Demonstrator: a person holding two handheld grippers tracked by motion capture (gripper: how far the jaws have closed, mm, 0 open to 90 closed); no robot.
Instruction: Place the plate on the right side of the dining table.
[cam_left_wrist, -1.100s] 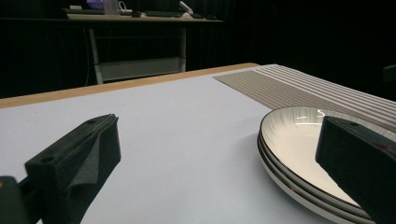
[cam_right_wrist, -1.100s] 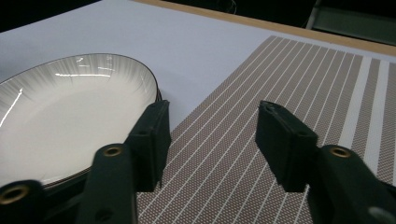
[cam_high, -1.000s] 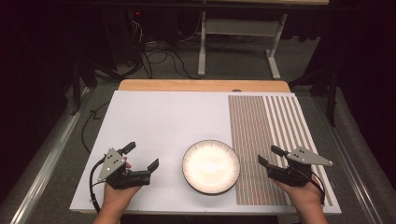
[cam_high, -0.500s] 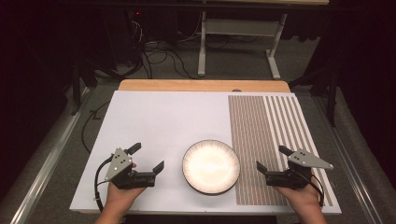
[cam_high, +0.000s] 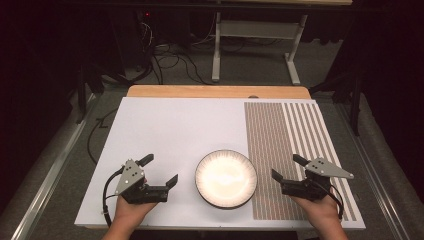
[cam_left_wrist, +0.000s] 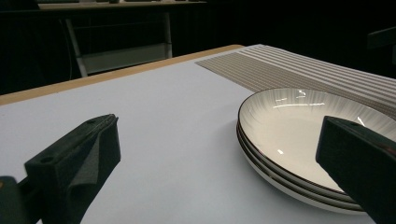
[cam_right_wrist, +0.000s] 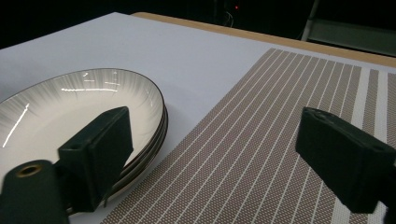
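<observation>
A: Start with the high view. Where do things sit?

B: A stack of plates (cam_high: 226, 178) rests on the white table (cam_high: 170, 130), at about six o'clock of the tabletop, near the person's edge. Its right rim just overlaps the left edge of the striped placemat (cam_high: 295, 150), which covers the table's three o'clock side.

A: And the grippers?

B: The left gripper (cam_high: 159, 171) is at the plates' nine o'clock, near but apart from the rim, jaws spread wide and holding nothing. The right gripper (cam_high: 287, 167) is at the plates' three o'clock, over the placemat, jaws also wide apart and empty. Each is held by a hand coming in from six o'clock.

A: Now the left gripper view?

B: The left gripper (cam_left_wrist: 219, 154) shows its two black jaws far apart, one at eight o'clock and one at four o'clock of the picture. The plates (cam_left_wrist: 299, 126) lie toward three o'clock; three rims are stacked, white inside with a dark edge line. The far jaw stands in front of the plates' near rim; I cannot tell whether it touches.

A: And the right gripper view?

B: The right gripper (cam_right_wrist: 215, 149) is open wide, with the placemat (cam_right_wrist: 261, 140) showing between its jaws. The plates (cam_right_wrist: 70, 102) sit at nine o'clock, behind the left-hand jaw, their edge lying on the placemat's border.
</observation>
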